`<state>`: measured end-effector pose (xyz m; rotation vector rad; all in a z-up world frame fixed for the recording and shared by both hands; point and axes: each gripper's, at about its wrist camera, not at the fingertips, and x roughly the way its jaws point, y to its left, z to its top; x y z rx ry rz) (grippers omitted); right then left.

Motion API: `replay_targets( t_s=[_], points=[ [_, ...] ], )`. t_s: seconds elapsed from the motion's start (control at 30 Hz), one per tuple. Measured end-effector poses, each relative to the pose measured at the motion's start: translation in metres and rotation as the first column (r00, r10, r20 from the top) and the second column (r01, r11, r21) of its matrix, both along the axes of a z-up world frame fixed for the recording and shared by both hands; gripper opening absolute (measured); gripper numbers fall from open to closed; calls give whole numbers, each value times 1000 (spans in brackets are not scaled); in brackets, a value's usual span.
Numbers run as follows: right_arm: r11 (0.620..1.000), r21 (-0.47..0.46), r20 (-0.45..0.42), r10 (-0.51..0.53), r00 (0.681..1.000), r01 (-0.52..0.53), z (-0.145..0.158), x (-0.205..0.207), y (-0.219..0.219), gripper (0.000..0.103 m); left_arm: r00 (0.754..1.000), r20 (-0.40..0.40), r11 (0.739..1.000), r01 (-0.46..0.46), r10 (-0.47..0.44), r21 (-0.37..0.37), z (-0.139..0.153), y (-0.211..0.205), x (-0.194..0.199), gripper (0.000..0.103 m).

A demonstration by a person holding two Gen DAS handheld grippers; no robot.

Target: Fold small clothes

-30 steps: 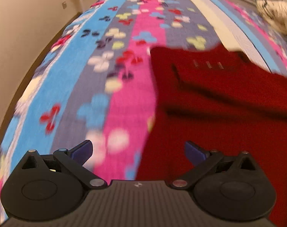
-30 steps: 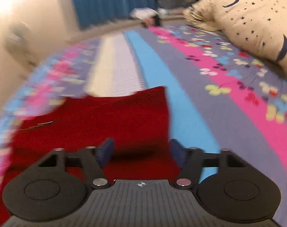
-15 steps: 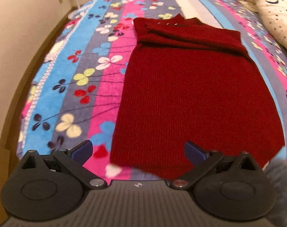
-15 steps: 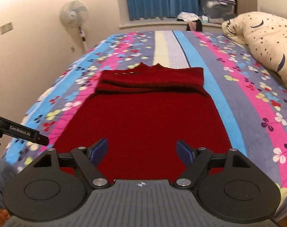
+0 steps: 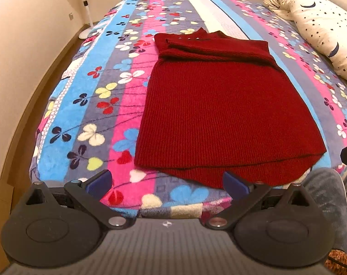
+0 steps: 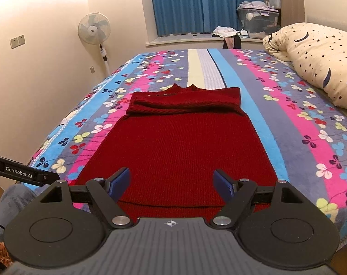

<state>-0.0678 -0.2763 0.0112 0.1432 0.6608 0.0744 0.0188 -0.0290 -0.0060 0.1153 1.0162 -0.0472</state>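
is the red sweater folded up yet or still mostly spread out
Partly folded. The red sweater has its sleeves laid across the chest near the collar, but the body lies flat, full length, on the blanket.

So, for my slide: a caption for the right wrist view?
Open right gripper above a red knit sweater, sleeves folded in, on a floral striped blanket.

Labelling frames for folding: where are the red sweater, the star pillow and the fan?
red sweater (image 6: 178, 146), right wrist view, body panel.
star pillow (image 6: 320, 55), right wrist view, top surface.
fan (image 6: 94, 28), right wrist view, head.
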Motion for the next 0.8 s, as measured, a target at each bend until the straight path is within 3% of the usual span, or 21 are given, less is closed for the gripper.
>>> replay_targets(
  t_s=[0.8],
  points=[
    [1000, 21, -20, -16, 1000, 16, -1, 1, 5, 81, 1000, -14, 1000, 18, -18, 14, -5, -2, -2, 103]
  ],
)
